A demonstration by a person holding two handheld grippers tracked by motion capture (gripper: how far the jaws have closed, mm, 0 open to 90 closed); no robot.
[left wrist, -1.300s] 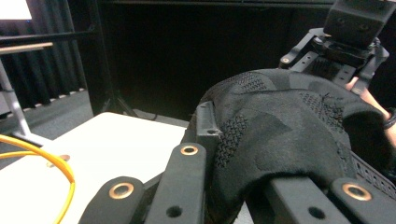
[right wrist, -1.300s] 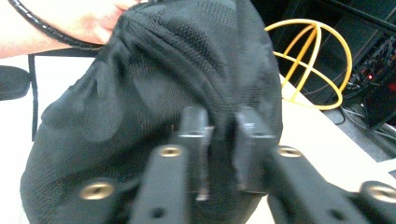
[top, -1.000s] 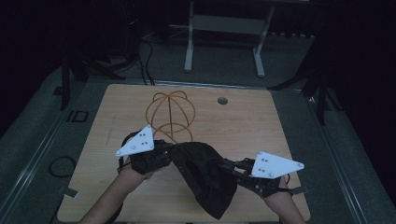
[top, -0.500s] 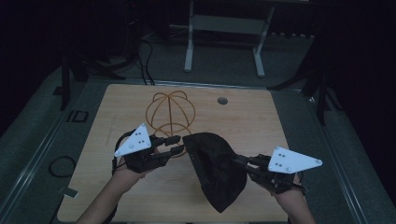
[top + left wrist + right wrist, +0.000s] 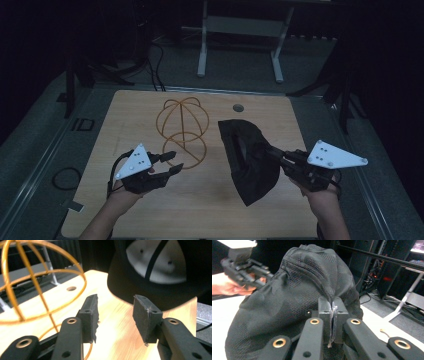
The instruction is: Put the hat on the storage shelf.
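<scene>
High view: right claw [image 5: 272,152] clamps a black cap [image 5: 250,160], lifted over the desk's [image 5: 210,210] right half; left claw [image 5: 170,162] is released beside a gold wire stand [image 5: 182,131].
Left gripper view: jaws apart, empty.
Right gripper view: jaws pinch cap fabric.
Likely step: carrying the cap to the stand; next needs centring over its dome.

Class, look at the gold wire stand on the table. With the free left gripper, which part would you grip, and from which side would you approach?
Probably the lower loop's near rim of the wire stand. It lies just ahead of the open left gripper, so come from the person's side, jaws either side of the thin wire. The domed top is curved hoops, harder to pinch. The right gripper holds the cap.
</scene>
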